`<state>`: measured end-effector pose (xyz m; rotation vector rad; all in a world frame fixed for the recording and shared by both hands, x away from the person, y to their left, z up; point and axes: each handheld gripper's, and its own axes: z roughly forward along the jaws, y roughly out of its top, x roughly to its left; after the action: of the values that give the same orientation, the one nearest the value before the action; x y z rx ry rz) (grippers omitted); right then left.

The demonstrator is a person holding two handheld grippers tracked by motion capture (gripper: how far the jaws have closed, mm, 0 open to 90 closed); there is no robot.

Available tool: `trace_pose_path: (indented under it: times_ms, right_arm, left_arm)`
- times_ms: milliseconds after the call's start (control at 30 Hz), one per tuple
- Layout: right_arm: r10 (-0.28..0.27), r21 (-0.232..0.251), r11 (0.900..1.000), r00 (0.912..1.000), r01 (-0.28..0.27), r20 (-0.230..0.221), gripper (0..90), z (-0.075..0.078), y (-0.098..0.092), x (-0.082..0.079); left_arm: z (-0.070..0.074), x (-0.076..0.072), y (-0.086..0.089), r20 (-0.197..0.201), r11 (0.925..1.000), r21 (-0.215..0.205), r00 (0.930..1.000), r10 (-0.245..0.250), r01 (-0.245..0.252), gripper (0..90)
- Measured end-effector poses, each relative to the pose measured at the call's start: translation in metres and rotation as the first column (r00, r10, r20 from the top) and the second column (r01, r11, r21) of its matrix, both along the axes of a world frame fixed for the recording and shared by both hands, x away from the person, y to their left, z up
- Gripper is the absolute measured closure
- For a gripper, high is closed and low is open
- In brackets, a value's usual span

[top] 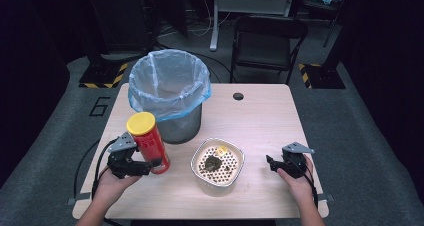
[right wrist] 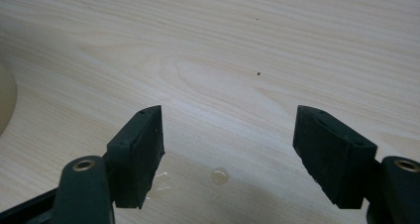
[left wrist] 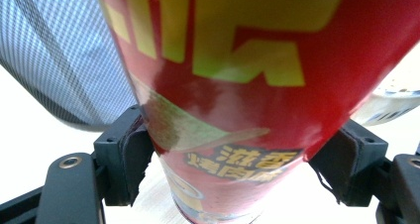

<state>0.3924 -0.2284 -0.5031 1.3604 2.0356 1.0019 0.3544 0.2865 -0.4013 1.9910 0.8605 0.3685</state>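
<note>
The left claw (top: 150, 164) pinches a red canister (top: 148, 141) with a yellow lid, tilted, just beside the lined bin (top: 169, 93); likely the carrying step, next a lift over the rim; the right claw (top: 270, 163) rests spread, holding nothing (near a strainer bowl (top: 217, 165)); pale wooden worktop (top: 260, 116), dark room, a chair (top: 268, 43) behind.

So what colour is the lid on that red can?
Yellow lid, clearest in the high view.
</note>
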Motion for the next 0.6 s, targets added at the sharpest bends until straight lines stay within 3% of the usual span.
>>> trace_pose_path:
  times_ms: [167,267,367,400,433,600]
  right_arm:
    - [0.002,-0.019,1.0,1.0,-0.003,-0.01,27.3,-0.003,-0.004,0.001]
    - [-0.004,-0.008,1.0,0.9999,0.004,-0.01,27.4,-0.004,-0.006,0.001]
    - [-0.013,-0.008,1.0,0.9998,0.013,-0.013,27.4,-0.004,-0.007,0.001]
    - [-0.014,-0.007,1.0,0.9998,0.014,-0.013,27.4,-0.004,-0.007,0.001]
    - [-0.017,-0.006,1.0,0.9997,0.017,-0.016,27.4,-0.003,-0.007,0.0]
    - [-0.01,-0.007,1.0,0.9998,0.01,-0.015,27.4,-0.004,-0.006,0.001]
  left_arm:
    - [0.029,0.0,-0.002,0.006,0.9999,-0.002,0.9999,-0.016,0.016,23.1]
    - [0.04,0.001,-0.004,0.012,0.9998,-0.008,0.9998,-0.018,0.018,23.1]
    - [0.062,0.001,-0.007,0.014,0.9996,0.002,0.9995,-0.027,0.027,23.1]
    - [0.062,0.001,-0.007,0.014,0.9996,0.002,0.9995,-0.027,0.027,23.1]
    - [0.073,0.001,-0.009,0.017,0.9994,0.003,0.9993,-0.034,0.034,23.1]
    - [0.102,0.001,-0.011,0.029,0.9989,-0.005,0.9985,-0.046,0.046,23.1]
